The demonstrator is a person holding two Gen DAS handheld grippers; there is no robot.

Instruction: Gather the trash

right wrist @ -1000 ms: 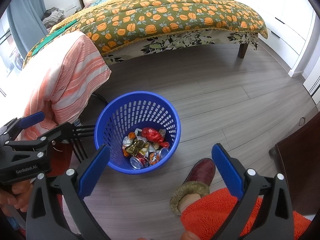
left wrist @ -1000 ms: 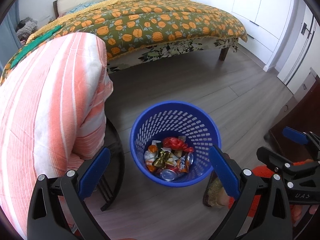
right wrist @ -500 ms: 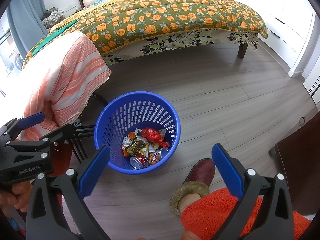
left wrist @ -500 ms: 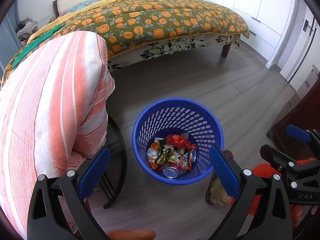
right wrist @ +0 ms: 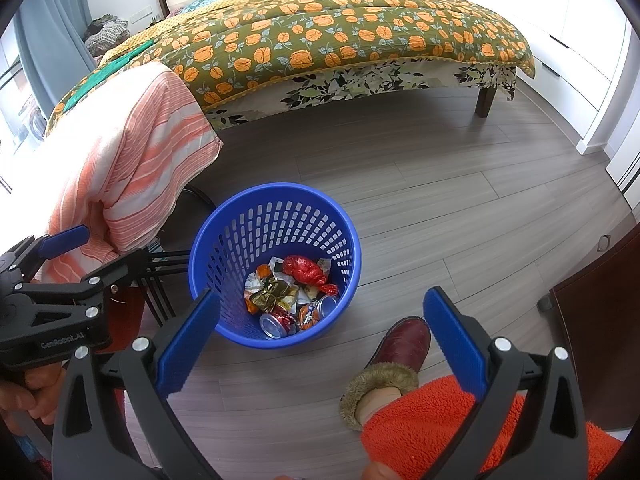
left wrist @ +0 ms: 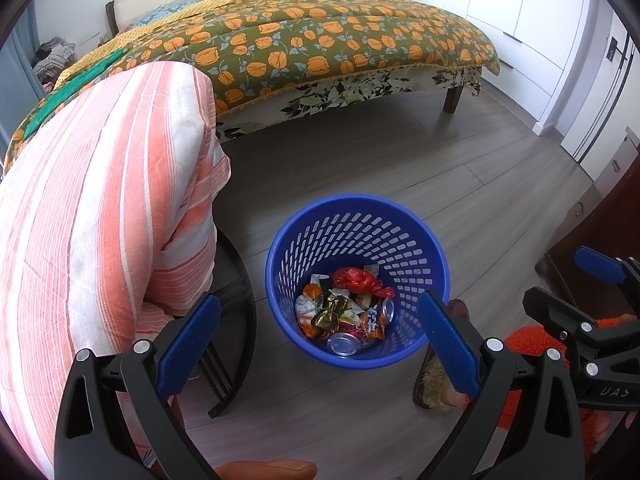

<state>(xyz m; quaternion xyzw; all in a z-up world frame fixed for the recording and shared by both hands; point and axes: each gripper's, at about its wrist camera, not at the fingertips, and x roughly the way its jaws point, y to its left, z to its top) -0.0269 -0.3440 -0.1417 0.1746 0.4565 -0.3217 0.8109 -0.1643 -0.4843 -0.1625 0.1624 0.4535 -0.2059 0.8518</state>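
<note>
A blue perforated waste basket [left wrist: 420, 236] [right wrist: 340, 240] stands on the grey wood floor. Inside lie crumpled wrappers, a red bag [left wrist: 354, 279] [right wrist: 304, 270] and drink cans [left wrist: 344, 346] [right wrist: 272, 324]. My left gripper [left wrist: 318, 342] hovers above and just short of the basket, open, with nothing between its blue pads. My right gripper [right wrist: 320, 340] is also open and empty, held over the basket's near side. Each gripper shows at the edge of the other's view: the right gripper [left wrist: 592, 300] and the left gripper [right wrist: 52, 276].
A chair draped with an orange-striped cloth [left wrist: 100, 208] [right wrist: 132, 176] stands left of the basket. A bed with an orange-flowered quilt [left wrist: 320, 40] [right wrist: 340, 36] fills the back. A person's maroon slipper [right wrist: 404, 346] and orange fleece leg [right wrist: 440, 428] are near right. Dark wooden furniture [right wrist: 600, 320] stands at the right.
The left gripper's view has shifted a little, so the basket sits slightly farther right and higher. A fingertip now shows at its bottom edge. The right gripper has not moved.
</note>
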